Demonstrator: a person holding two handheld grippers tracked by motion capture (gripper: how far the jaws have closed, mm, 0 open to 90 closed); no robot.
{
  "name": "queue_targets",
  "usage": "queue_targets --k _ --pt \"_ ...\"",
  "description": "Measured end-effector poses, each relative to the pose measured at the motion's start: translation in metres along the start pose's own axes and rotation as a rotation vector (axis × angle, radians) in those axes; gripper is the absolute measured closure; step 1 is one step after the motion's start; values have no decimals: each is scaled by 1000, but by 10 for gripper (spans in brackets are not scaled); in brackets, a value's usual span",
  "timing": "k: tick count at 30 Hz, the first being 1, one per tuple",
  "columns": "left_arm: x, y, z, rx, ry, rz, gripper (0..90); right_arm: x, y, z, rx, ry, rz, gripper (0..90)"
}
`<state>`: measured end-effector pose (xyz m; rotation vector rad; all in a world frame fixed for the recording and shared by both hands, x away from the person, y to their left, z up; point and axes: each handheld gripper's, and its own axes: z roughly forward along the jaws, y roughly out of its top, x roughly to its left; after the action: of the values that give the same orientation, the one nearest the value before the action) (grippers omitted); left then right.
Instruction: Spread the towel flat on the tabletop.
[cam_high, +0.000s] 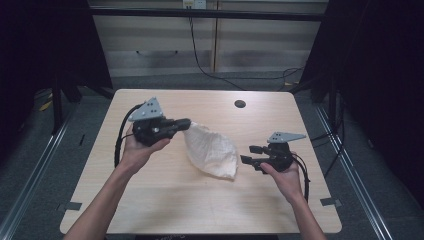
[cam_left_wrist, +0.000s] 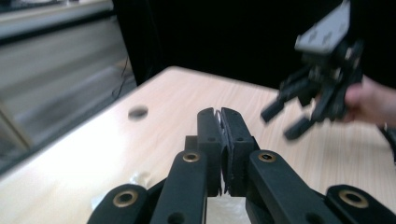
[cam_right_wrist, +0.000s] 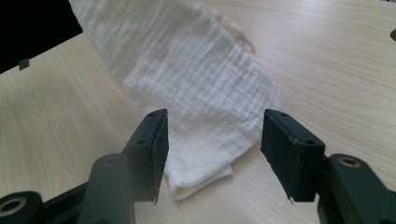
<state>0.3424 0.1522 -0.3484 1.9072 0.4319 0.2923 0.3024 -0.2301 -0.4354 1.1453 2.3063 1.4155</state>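
White crinkled cloth (cam_high: 212, 150) – pale wood-grain table (cam_high: 165, 200), black jaws

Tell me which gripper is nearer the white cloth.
Left. The left gripper pinches the white cloth at its upper corner; the right gripper hovers open just beside its lower edge.

This looks like a lab or recording room set up for handling trials, not a home. A plain light-wood table (cam_high: 165, 200) with a round cable hole (cam_high: 240, 104) stands on grey carpet, flanked by black curtains (cam_high: 385, 75) on both sides. Metal rails (cam_high: 30, 165) run along the floor, tape marks (cam_high: 330, 201) sit on the table's corners, and a cable (cam_high: 200, 60) hangs down the panelled back wall (cam_high: 150, 40) from a socket
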Motion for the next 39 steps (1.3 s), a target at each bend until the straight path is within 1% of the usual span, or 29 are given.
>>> queue_targets --k 1,2,3,4,5,6,9,10,12,14,16,17,18,19,21,22,23,24,25,26,27,29,30,31,32,34,35,37,39 --pt "3 -13 -2 19 11 -21 877 1 0 1 3 -1 2 420" --pt "6 -24 -5 35 12 -35 877 1 -1 4 12 2 0 421" --pt "12 -42 -8 57 28 -67 877 2 -1 6 13 4 -1 421" --pt "12 -42 -8 57 28 -67 877 2 -1 6 13 4 -1 421" --pt "18 -54 -11 67 38 -93 877 1 -1 10 24 7 -2 424" --pt "20 -61 -13 70 44 -112 877 1 -1 10 24 7 -2 424" --pt "30 -83 -19 103 83 -149 877 1 -2 16 42 8 -5 428" --pt "33 -91 -21 109 96 -173 876 1 -2 19 48 10 -5 432" --pt "38 -103 -24 117 108 -204 877 1 -1 29 73 16 -17 458" --pt "41 -113 -25 140 121 -220 876 1 0 35 77 18 -22 483" --pt "44 -121 -23 171 137 -227 876 -1 1 43 93 26 -26 510" --pt "46 -125 -22 178 138 -238 876 -1 1 43 93 26 -26 510" --pt "47 -129 -21 188 140 -242 876 -3 3 53 111 28 -39 553" --pt "48 -131 -20 202 143 -243 876 -5 5 58 114 28 -44 582" --pt "51 -137 -18 209 146 -258 875 -12 9 68 114 27 -41 592" --pt "51 -137 -18 209 146 -258 875 -12 9 68 114 27 -41 592" --pt "52 -139 -18 208 145 -266 875 -15 11 74 115 25 -34 599" --pt "53 -141 -18 209 139 -266 875 -20 13 80 118 26 -34 607" --pt "54 -143 -18 208 138 -273 874 -29 16 93 132 21 -18 604" --pt "54 -144 -17 208 134 -280 874 -29 16 93 132 21 -18 604" --pt "55 -146 -17 210 129 -285 872 -36 19 103 142 23 -7 608" --pt "56 -148 -18 213 130 -288 872 -37 21 107 143 22 -6 608" --pt "56 -149 -18 211 127 -289 872 -43 26 115 154 11 3 616" --pt "57 -149 -19 196 125 -301 872 -45 27 118 155 16 2 621" --pt "57 -149 -19 196 125 -301 872 -45 27 118 155 16 2 621" --pt "59 -150 -19 192 122 -303 872 -49 29 127 173 7 6 627" --pt "61 -150 -18 189 122 -309 871 -52 29 133 189 3 7 627" --pt "62 -150 -17 185 125 -316 871 -53 28 137 193 1 12 626" --pt "62 -149 -15 183 127 -310 871 -56 26 142 204 -2 19 620"
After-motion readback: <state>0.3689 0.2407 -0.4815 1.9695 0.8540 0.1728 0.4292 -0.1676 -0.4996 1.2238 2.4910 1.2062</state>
